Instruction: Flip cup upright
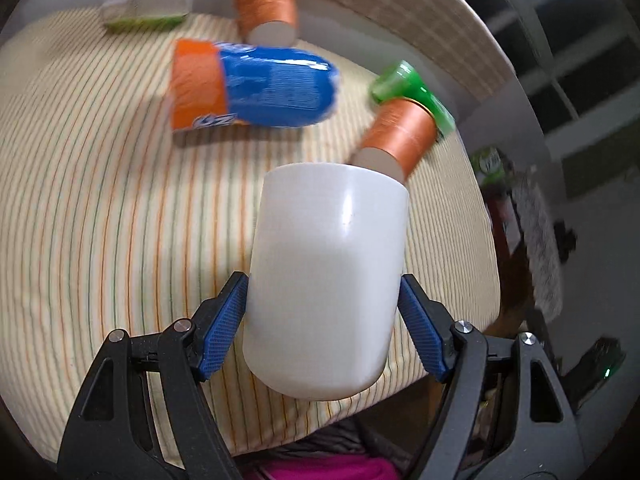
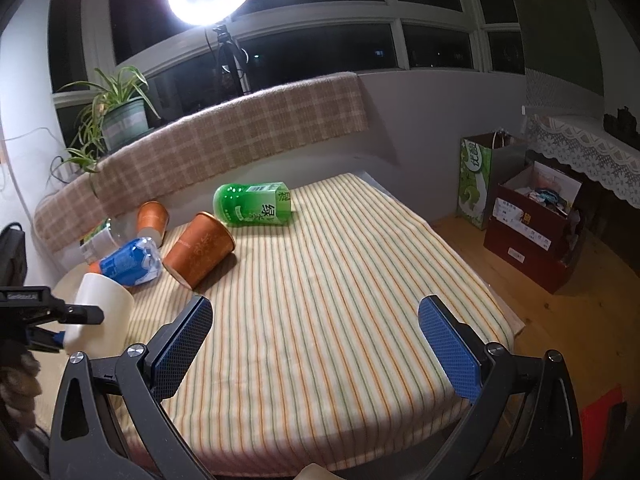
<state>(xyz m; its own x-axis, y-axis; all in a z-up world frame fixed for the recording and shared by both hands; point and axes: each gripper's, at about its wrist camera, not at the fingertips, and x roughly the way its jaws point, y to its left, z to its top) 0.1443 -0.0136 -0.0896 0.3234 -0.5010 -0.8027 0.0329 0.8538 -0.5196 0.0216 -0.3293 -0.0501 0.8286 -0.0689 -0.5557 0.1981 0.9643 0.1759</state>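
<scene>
So the left gripper (image 1: 322, 320) had its blue pads clamped on both sides of the white cup (image 1: 326, 276), holding it tilted above the near edge of the striped tablecloth (image 1: 100, 220). The right gripper (image 2: 316, 344) was wide open with nothing in it, hovering over the cloth. Farther back, an orange cup (image 2: 198, 250) lay on its side next to a blue bottle (image 2: 130, 262), and a green bottle (image 2: 252, 204) lay behind them.
</scene>
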